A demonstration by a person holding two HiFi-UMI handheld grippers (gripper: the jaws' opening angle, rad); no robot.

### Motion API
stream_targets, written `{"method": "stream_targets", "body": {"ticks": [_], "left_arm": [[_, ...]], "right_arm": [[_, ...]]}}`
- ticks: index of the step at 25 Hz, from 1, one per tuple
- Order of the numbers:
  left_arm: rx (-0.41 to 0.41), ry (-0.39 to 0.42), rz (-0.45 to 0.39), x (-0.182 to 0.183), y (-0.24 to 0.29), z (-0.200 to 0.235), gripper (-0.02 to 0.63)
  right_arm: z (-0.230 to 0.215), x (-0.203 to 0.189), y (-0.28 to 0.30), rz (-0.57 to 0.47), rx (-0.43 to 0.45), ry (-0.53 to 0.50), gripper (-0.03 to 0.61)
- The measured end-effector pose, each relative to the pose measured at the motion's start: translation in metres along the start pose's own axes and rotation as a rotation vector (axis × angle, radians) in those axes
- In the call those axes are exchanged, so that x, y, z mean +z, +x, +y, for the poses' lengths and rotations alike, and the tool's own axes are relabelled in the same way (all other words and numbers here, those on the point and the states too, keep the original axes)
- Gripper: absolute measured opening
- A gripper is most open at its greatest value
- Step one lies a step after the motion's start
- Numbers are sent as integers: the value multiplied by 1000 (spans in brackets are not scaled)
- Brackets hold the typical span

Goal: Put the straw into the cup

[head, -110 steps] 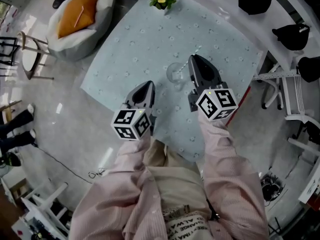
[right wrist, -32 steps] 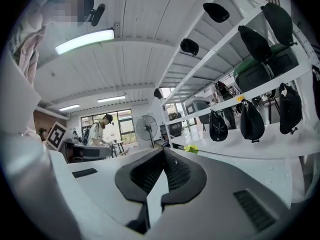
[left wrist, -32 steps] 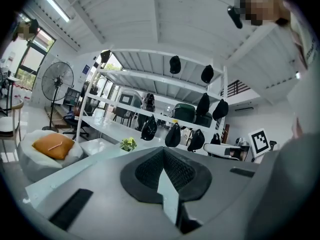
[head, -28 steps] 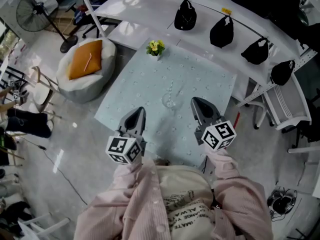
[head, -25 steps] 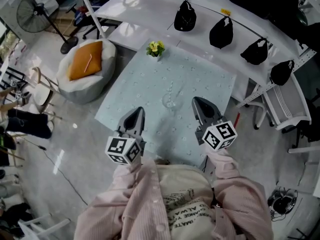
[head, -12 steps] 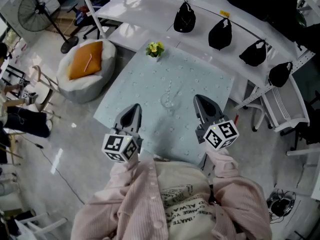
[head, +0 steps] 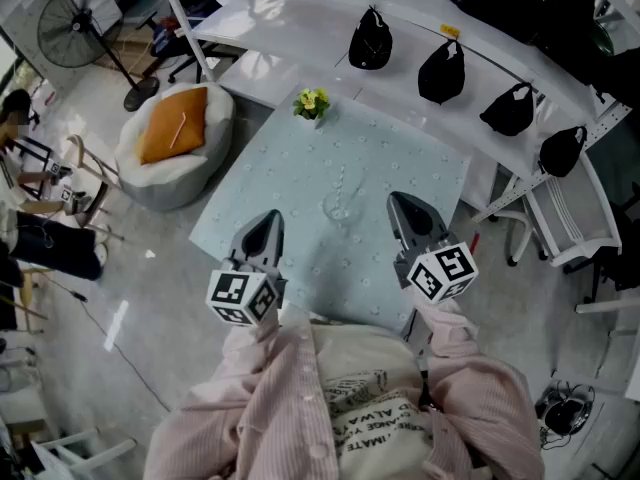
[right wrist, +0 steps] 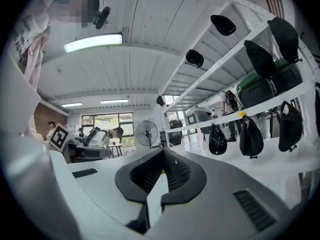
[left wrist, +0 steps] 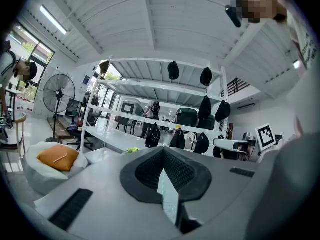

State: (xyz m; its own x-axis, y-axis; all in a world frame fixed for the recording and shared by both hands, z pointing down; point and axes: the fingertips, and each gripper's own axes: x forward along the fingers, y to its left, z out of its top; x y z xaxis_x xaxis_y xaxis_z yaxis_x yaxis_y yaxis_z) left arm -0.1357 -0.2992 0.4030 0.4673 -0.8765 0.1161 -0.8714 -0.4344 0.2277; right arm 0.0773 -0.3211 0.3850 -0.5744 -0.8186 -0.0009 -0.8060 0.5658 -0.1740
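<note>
A clear cup [head: 337,208] stands near the middle of the pale blue table [head: 420,168]. A thin white straw [head: 342,180] leans out of its top. My left gripper [head: 268,216] hangs over the table's near left edge, shut and holding nothing. My right gripper [head: 397,200] hangs to the right of the cup and nearer to me, also shut and holding nothing. Both are well apart from the cup. The left gripper view shows only its own jaws [left wrist: 162,151] closed against the room. The right gripper view likewise shows only closed jaws [right wrist: 162,153].
A small pot of yellow flowers [head: 312,103] sits at the table's far corner. Behind it runs a white shelf [head: 440,28] with several black bags. On the floor to the left lie a beanbag with an orange cushion [head: 170,128] and a standing fan [head: 75,28].
Earlier my right gripper was close beside the cup and straw; both grippers have since drawn back towards me and the view has widened. Over the last second almost nothing has moved.
</note>
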Motion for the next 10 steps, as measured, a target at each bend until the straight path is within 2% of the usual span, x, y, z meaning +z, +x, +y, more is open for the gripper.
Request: {"method": "stream_targets", "body": {"ticks": [10], "left_arm": [[8,-12,-4,-4,3,3,-3]], "right_arm": [[-4,-2,0,11,-12,-36,0]]}}
